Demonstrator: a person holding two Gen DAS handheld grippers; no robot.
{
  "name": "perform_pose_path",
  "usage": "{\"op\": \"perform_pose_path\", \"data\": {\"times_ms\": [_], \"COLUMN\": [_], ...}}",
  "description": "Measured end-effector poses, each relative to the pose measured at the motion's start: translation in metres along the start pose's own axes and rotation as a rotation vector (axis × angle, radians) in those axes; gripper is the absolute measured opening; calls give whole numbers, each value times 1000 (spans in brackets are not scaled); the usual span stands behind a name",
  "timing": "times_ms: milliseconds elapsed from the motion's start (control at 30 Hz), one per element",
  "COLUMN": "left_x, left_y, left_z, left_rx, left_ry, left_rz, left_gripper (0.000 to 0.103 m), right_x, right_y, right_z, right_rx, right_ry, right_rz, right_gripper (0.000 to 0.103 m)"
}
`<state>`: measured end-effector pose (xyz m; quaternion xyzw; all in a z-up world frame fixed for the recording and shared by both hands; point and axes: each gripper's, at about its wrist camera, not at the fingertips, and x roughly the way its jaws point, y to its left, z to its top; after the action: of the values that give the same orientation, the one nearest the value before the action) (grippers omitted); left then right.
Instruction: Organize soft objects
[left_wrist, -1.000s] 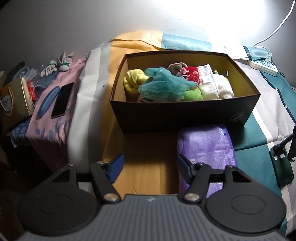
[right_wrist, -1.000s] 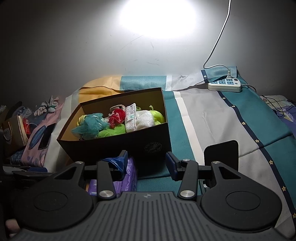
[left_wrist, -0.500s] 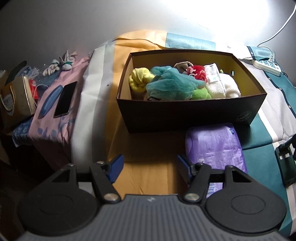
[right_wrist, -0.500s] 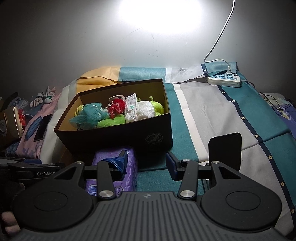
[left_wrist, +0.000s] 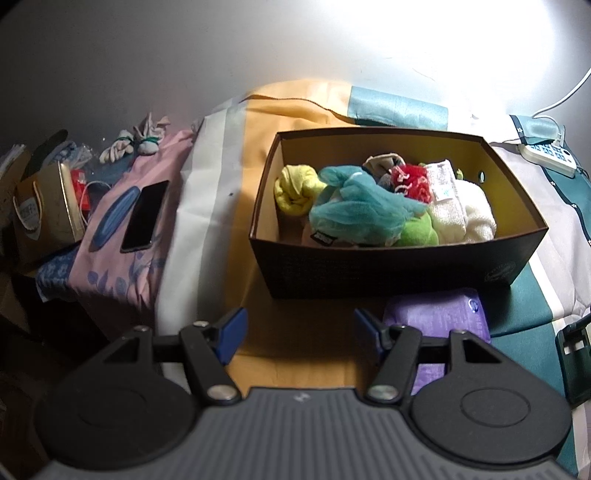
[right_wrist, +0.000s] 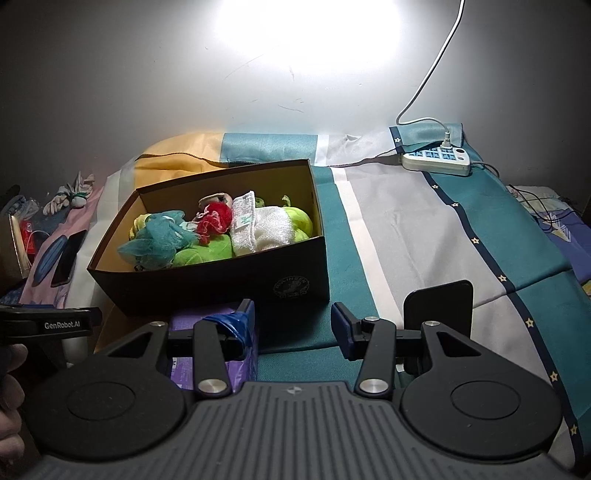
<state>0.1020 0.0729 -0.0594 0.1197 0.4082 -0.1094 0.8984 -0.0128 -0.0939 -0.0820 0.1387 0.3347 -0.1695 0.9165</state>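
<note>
A dark cardboard box (left_wrist: 388, 269) (right_wrist: 221, 284) stands on the bed and holds several soft things: a teal mesh puff (left_wrist: 362, 210) (right_wrist: 159, 240), a yellow cloth (left_wrist: 295, 188), a red puff (left_wrist: 410, 181) (right_wrist: 214, 218), green plush (left_wrist: 417, 229) (right_wrist: 207, 251) and white towels (left_wrist: 461, 210) (right_wrist: 258, 225). A purple soft pack (left_wrist: 443, 317) (right_wrist: 207, 350) lies against the box's near wall. My left gripper (left_wrist: 297, 332) hangs open over the orange sheet before the box, empty. My right gripper (right_wrist: 291, 326) is open too, its left finger over the purple pack, nothing between its pads.
A phone (left_wrist: 144, 216) lies on the pink cloth at left, beside a small gold bag (left_wrist: 48, 210) and knotted gloves (left_wrist: 129, 146). A white power strip (right_wrist: 436, 160) with its cable sits at the back right. A black stand (right_wrist: 437, 306) stands near my right gripper.
The left view has drawn back and shifted left, so the box and purple pack sit further right. The right view has tilted slightly, with the purple pack more in sight. Both grippers stayed open.
</note>
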Motion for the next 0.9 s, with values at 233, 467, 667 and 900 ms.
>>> {"op": "perform_pose_path", "data": {"times_ms": [233, 467, 667, 900], "left_x": [-14, -20, -10, 4], "left_y": [-10, -23, -27, -31], "left_z": [33, 54, 59, 64], "left_rx": [21, 45, 43, 49], "left_ry": [-79, -118, -92, -73], "left_rz": [6, 3, -2, -18], "left_gripper": [65, 65, 65, 65], "right_x": [-1, -5, 2, 16], "right_y": [-3, -8, -11, -12], "right_z": [27, 45, 48, 52], "right_rx": [-19, 0, 16, 4], "right_ry": [-34, -68, -85, -76], "right_rz": [-50, -15, -24, -42], "right_gripper": [30, 31, 31, 31]}}
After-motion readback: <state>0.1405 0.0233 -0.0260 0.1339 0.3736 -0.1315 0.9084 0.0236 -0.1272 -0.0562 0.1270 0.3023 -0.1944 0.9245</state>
